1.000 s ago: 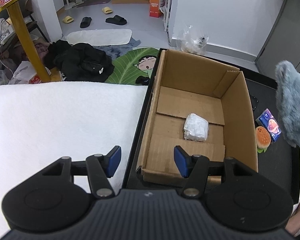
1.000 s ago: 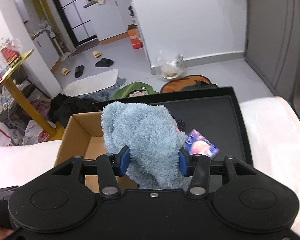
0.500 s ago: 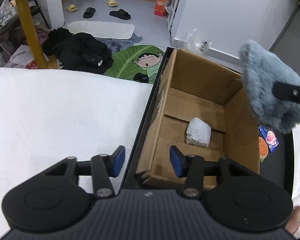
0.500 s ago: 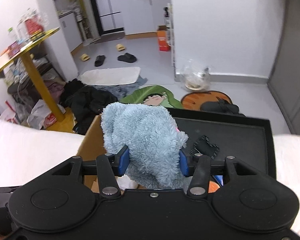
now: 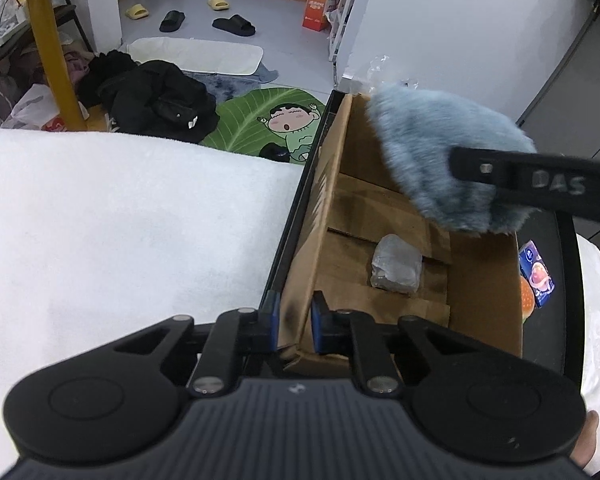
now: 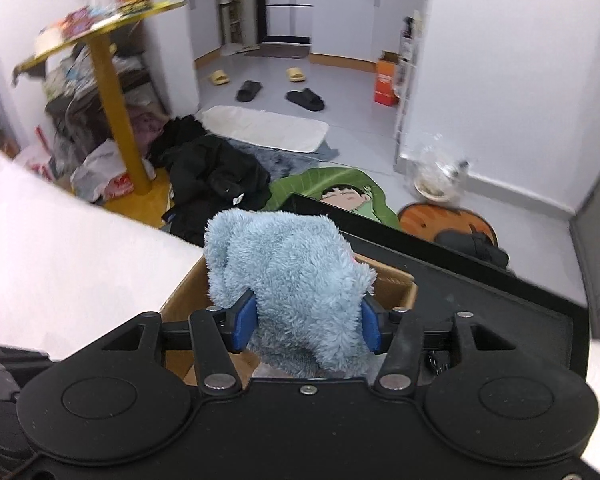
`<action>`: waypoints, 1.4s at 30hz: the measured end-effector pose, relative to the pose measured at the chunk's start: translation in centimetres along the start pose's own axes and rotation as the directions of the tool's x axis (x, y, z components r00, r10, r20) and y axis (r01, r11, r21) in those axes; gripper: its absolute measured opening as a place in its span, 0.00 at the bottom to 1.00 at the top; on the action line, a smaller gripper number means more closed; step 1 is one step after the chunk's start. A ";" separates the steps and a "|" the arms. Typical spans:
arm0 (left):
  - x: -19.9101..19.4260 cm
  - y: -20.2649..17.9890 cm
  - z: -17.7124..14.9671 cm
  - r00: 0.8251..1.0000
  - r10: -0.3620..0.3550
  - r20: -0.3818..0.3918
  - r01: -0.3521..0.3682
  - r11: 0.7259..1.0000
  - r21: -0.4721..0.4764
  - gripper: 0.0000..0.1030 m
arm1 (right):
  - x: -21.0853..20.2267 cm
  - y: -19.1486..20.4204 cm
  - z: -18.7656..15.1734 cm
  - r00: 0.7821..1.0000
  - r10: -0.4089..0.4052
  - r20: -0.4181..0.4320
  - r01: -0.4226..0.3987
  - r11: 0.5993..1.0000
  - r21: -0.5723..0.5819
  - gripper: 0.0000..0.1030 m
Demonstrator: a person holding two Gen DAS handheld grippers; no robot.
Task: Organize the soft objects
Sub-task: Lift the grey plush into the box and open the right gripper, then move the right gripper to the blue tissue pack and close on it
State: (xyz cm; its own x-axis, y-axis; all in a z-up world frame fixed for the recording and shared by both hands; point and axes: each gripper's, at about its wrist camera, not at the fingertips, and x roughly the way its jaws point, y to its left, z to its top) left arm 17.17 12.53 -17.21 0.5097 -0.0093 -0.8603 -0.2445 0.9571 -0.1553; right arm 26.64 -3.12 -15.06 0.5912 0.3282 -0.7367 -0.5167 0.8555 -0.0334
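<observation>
White blanket (image 5: 112, 216) across the near surface, a cluttered grey floor beyond it, and in the middle of it all sits the cardboard box (image 5: 484, 300), the landmark here. The box rests in a black tray (image 5: 300, 200), whose rim runs tight along the box's left wall; left of that rim the blanket lies wide and bare, plenty of room there.

The left gripper (image 5: 294, 322) is down at the box's near left corner, and its jaws have just been closing: they now stand narrow, one blue pad outside the cardboard wall and one inside, clamping it. Inside the box, on the floor flaps, lies a small white wrapped bundle (image 5: 396, 266), with open cardboard all around it.

Over the box's far right part hangs the fluffy blue plush toy (image 6: 292, 280), carried in the right gripper (image 6: 306, 322). Those jaws have just been opening a little, yet the fur still bulges between both pads and fills the gap. Right of the box, on the tray, a small blue packet (image 5: 536, 274) sits beside an orange toy (image 5: 526, 300), close against the box's right wall.
</observation>
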 end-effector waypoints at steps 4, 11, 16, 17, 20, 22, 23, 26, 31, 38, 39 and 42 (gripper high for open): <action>0.1 0.1 0.1 1.000 0.002 -0.003 -0.002 1.000 -0.009 0.14 | 0.6 1.3 -0.2 1.000 -0.014 0.008 0.015 0.993 -0.113 0.59; -0.2 -0.5 0.0 1.000 0.027 0.004 -0.027 1.000 0.013 0.15 | -1.4 -0.1 -1.0 1.000 0.016 -0.001 -0.016 1.000 -0.027 0.72; -0.6 -1.1 -0.2 0.999 0.042 0.013 -0.042 0.999 0.028 0.18 | -2.6 -1.8 -2.0 1.000 0.011 -0.019 -0.011 1.000 0.019 0.75; -0.7 -1.2 -0.2 0.999 0.043 0.014 -0.043 0.999 0.029 0.19 | -2.9 -2.3 -2.2 1.000 0.011 -0.023 -0.010 0.999 0.033 0.75; -0.8 -1.1 -0.1 0.999 0.045 0.013 -0.045 0.998 0.037 0.24 | -3.6 -3.6 -2.5 1.000 0.008 -0.028 -0.006 0.997 0.071 0.76; -0.8 -1.3 -0.1 0.998 0.052 0.018 -0.052 0.998 0.042 0.27 | -4.4 -4.6 -2.9 1.000 0.004 -0.027 -0.002 0.996 0.094 0.77; -0.9 -1.4 -0.2 0.998 0.059 0.023 -0.060 0.997 0.045 0.30 | -4.6 -5.0 -3.1 1.000 0.002 -0.027 0.001 0.995 0.099 0.77; -1.2 -1.9 -0.3 0.997 0.073 0.038 -0.075 0.995 0.064 0.41 | -5.4 -6.1 -3.6 0.999 -0.007 -0.034 0.011 0.993 0.117 0.77; -1.8 -2.6 -0.6 0.994 0.089 0.059 -0.094 0.991 0.095 0.47 | -6.7 -9.0 -4.4 0.999 0.031 -0.037 -0.022 0.977 0.214 0.77; -2.1 -3.7 -0.8 0.991 0.116 0.071 -0.124 0.983 0.137 0.51 | -6.8 -12.2 -6.0 0.998 0.001 -0.060 0.017 0.956 0.293 0.77; -2.1 -3.8 -0.8 0.990 0.121 0.075 -0.131 0.981 0.146 0.51 | -6.7 -12.6 -6.3 0.998 -0.002 -0.062 0.021 0.952 0.306 0.77; -2.2 -4.3 -0.9 0.987 0.135 0.083 -0.147 0.975 0.165 0.52 | -6.4 -13.4 -7.3 0.998 0.005 -0.063 0.017 0.937 0.348 0.77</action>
State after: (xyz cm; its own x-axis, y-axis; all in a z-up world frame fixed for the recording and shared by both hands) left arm 16.30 8.20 -15.10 0.5389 0.1438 -0.8300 -0.1772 0.9826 0.0551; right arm 25.30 -19.60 -14.84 0.5484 0.3069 -0.7778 -0.2584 0.9469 0.1915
